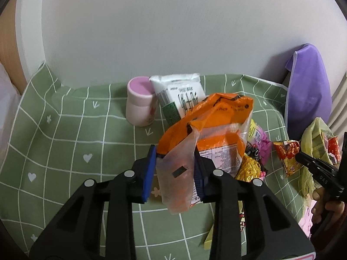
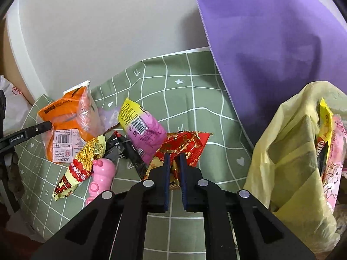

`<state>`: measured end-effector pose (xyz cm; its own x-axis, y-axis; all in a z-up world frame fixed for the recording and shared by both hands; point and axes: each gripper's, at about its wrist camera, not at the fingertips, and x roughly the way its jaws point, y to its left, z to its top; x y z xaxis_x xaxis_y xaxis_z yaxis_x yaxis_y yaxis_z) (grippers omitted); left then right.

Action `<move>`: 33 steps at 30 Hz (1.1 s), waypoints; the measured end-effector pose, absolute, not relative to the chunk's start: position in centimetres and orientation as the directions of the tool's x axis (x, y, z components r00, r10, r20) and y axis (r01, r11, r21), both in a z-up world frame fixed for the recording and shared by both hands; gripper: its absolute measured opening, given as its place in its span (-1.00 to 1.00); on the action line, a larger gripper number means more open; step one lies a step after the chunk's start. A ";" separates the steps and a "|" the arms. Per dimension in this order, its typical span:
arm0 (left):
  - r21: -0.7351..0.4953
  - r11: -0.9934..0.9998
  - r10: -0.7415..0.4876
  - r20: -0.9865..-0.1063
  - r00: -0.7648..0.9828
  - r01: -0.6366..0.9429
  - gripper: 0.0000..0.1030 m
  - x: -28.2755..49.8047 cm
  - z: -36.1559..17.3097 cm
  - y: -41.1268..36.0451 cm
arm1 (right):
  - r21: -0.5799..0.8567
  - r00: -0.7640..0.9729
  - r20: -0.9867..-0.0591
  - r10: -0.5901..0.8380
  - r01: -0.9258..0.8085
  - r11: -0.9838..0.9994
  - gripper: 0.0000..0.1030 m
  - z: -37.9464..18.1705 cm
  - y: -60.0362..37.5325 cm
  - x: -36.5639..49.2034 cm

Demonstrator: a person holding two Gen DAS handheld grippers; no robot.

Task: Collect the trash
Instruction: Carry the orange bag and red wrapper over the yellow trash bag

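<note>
On the green chequered tablecloth (image 1: pixel 65 140) my left gripper (image 1: pixel 174 149) is shut on an orange and clear snack wrapper (image 1: pixel 216 119), its blue pads pressing both sides of the wrapper's lower end. The same orange wrapper (image 2: pixel 63 125) shows at the left in the right wrist view. My right gripper (image 2: pixel 175 156) is shut on the edge of a red-and-gold foil wrapper (image 2: pixel 188 145), held just above the cloth. A yellow plastic trash bag (image 2: pixel 288 151) stands open at the right with several wrappers inside.
Loose on the cloth lie a yellow-and-pink wrapper (image 2: pixel 138 125), a noodle packet (image 2: pixel 84 162), a black wrapper (image 2: pixel 123 149) and a pink toy (image 2: pixel 102 177). A pink jar (image 1: pixel 141 104) and a white tissue pack (image 1: pixel 180 93) stand by the wall. A purple cloth (image 2: pixel 271 43) hangs at the right.
</note>
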<state>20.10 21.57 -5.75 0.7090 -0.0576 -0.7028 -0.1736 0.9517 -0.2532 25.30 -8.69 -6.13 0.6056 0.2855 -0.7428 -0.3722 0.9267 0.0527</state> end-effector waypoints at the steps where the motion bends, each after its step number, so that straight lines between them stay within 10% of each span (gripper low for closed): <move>1: -0.252 0.953 -0.057 -0.699 0.713 -0.170 -0.44 20.1 -5.5 21.5 | 0.052 0.606 -0.743 0.284 -0.371 0.927 -0.80 -6.1 -8.8 25.3; 33: -0.248 0.956 -0.261 -0.482 0.836 0.156 -0.44 23.7 6.1 13.1 | -0.011 0.815 -0.541 0.209 -0.255 0.967 -0.80 3.9 -15.9 20.5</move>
